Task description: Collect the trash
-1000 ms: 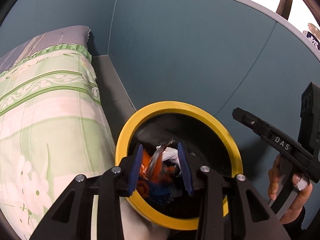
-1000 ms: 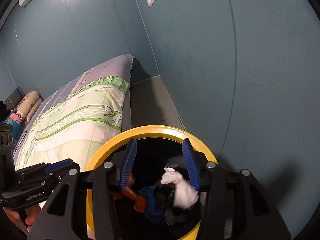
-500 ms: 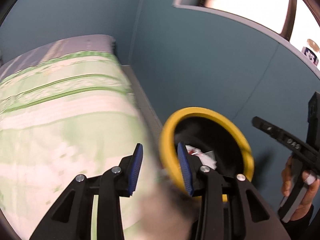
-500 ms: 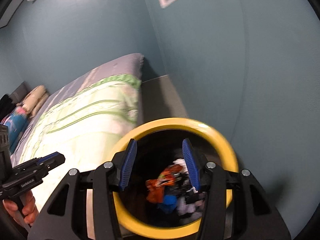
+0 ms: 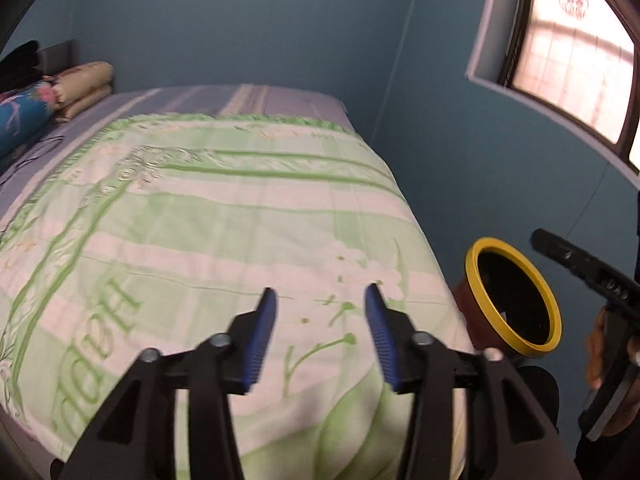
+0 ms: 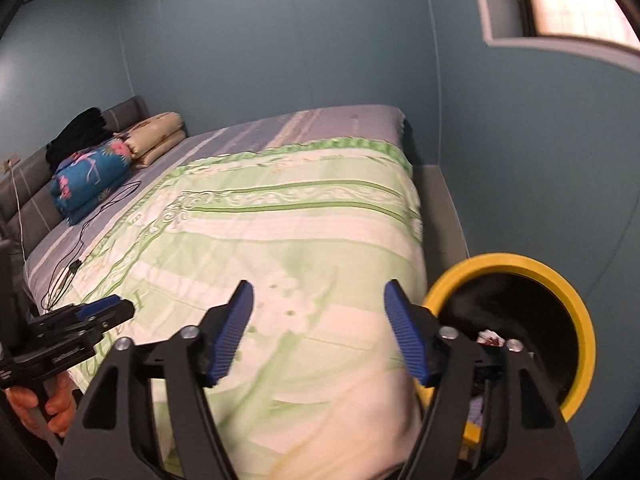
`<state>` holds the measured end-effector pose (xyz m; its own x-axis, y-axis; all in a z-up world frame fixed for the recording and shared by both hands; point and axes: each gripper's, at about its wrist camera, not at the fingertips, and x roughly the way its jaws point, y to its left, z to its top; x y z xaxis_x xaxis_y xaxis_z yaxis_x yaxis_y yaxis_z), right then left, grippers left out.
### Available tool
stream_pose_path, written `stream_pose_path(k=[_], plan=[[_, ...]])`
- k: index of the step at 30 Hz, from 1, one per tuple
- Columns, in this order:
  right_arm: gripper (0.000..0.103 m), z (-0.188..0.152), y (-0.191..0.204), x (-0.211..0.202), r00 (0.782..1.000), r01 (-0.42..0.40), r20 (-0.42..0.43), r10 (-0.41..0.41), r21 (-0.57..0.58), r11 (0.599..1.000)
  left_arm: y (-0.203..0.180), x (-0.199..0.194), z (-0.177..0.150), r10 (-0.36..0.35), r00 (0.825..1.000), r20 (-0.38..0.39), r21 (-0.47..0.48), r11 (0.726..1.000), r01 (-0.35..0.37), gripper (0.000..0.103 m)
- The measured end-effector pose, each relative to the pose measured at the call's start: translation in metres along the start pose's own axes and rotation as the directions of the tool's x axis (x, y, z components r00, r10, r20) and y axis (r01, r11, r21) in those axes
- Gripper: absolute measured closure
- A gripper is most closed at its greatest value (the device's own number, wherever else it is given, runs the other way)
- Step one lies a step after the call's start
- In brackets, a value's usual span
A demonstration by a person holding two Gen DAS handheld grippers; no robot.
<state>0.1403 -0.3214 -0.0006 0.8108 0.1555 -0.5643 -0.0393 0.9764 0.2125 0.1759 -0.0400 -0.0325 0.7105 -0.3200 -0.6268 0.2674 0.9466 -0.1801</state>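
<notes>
A trash bin with a yellow rim (image 5: 513,292) stands on the floor between the bed and the blue wall; in the right wrist view the bin (image 6: 560,280) shows scraps of trash inside. My left gripper (image 5: 320,292) hangs over the green quilt, its jaws opening with nothing between them. My right gripper (image 6: 318,290) is also over the quilt, left of the bin, jaws opening wide and empty. Each gripper shows at the edge of the other's view, held by a hand.
A bed with a green and white quilt (image 6: 280,220) fills the middle. Folded bedding and pillows (image 6: 92,176) lie at the headboard, with a black cable (image 6: 80,248) on the sheet. A window (image 5: 572,60) is set in the wall at the upper right.
Both grippers swung left, away from over the bin to above the bed. Both sets of jaws have widened. The trash that was between them is in the bin.
</notes>
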Motion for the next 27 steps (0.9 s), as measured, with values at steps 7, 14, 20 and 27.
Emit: stream_pose_path(k=[7, 14, 20, 27], plan=[[0.011, -0.019, 0.044, -0.013, 0.997, 0.061, 0.041, -0.059, -0.056, 0.997, 0.021, -0.052, -0.024, 0.056, 0.994, 0.091, -0.023, 0.998, -0.055, 0.037], [0.008, -0.029, 0.068, -0.05, 0.982, 0.094, 0.17, -0.081, -0.069, 0.993, 0.032, -0.101, -0.032, 0.051, 0.973, 0.225, -0.091, 0.995, -0.031, 0.016], [0.008, -0.028, 0.075, -0.084, 0.956, 0.101, 0.279, -0.086, -0.042, 0.994, 0.016, -0.136, -0.035, 0.069, 0.937, 0.343, -0.053, 0.997, -0.054, 0.008], [0.008, -0.027, 0.073, -0.102, 0.931, 0.139, 0.341, -0.132, 0.002, 0.99, -0.004, -0.168, -0.04, 0.094, 0.896, 0.434, -0.018, 0.995, -0.096, 0.008]])
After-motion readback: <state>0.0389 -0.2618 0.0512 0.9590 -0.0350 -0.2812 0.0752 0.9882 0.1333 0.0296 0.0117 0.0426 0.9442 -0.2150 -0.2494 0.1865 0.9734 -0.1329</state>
